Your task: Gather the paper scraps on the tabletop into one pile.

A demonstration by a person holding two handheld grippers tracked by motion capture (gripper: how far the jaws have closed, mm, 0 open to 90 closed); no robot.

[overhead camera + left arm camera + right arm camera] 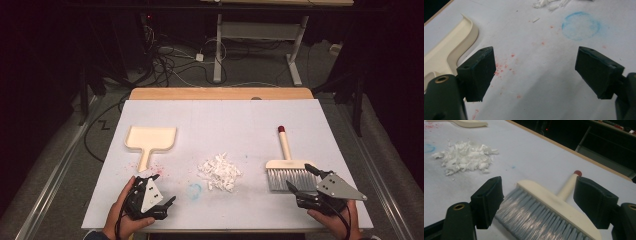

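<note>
My brush [554, 205] looks like smooth cream plastic with a soft sheen along its head and handle, capped by a dull red tip; its bristles [534, 220] are fine grey-blue fibres, slightly glossy where the light catches them; the dustpan [150, 138] is the same cream plastic, smooth and faintly shiny at the rim; the scrap pile [219, 172] looks like torn white paper, crumpled and matt; the tabletop [225, 125] wears a matt white sheet, stained with chalky pink specks and a blue ring [581, 25], with a bare wood edge at the far side; the pads of my right gripper [537, 201] and left gripper [535, 72] are matt black plastic.
</note>
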